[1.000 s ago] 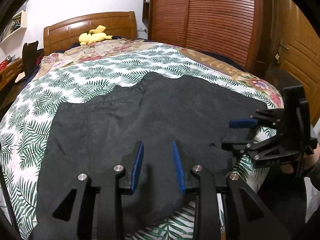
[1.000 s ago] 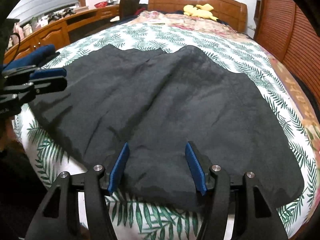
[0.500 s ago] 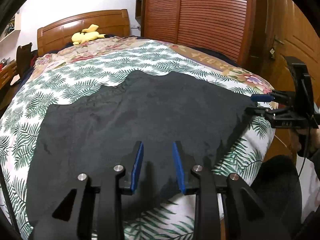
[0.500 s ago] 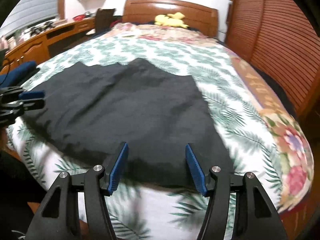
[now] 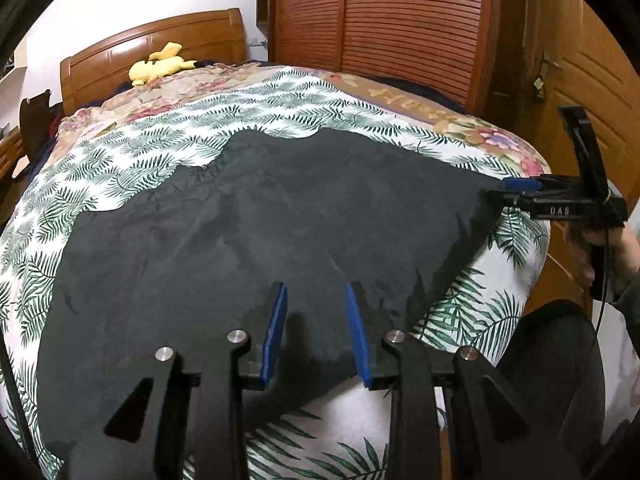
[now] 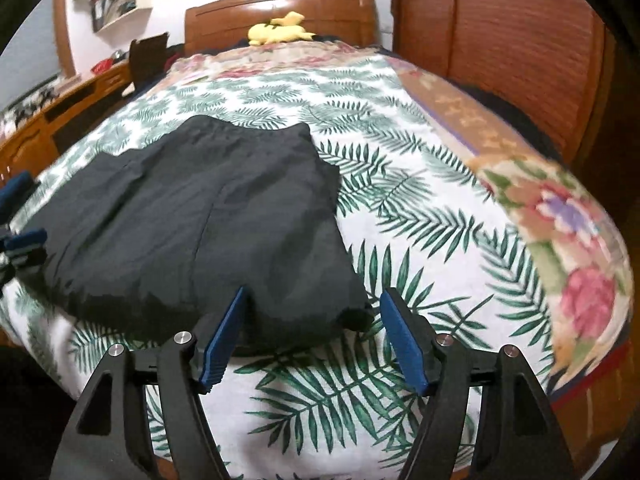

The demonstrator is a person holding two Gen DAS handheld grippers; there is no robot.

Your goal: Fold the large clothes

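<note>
A black garment [image 5: 260,232] lies spread flat on the fern-print bed sheet [image 5: 132,160]. In the left wrist view my left gripper [image 5: 316,294] hovers over the garment's near edge, its jaws a narrow gap apart and holding nothing. My right gripper [image 6: 312,296] is at the garment's [image 6: 200,220] near right corner with its jaws opening wide. The corner lies between the blue pads, which do not press on it. The left view shows the right gripper [image 5: 505,191] at that corner, held by a hand [image 5: 600,248]. The left gripper's fingers [image 6: 26,237] show at the right view's left edge.
A yellow plush toy [image 6: 280,30] lies by the wooden headboard [image 6: 280,8]. Slatted wardrobe doors [image 5: 400,28] and a wooden door [image 5: 580,80] stand to the right of the bed. A desk [image 6: 60,108] runs along the left. A floral quilt [image 6: 560,240] covers the bed's right edge.
The right gripper has slid right along the garment's near edge to its corner, and its jaws have widened. The left gripper has shifted slightly along the near edge, jaws unchanged.
</note>
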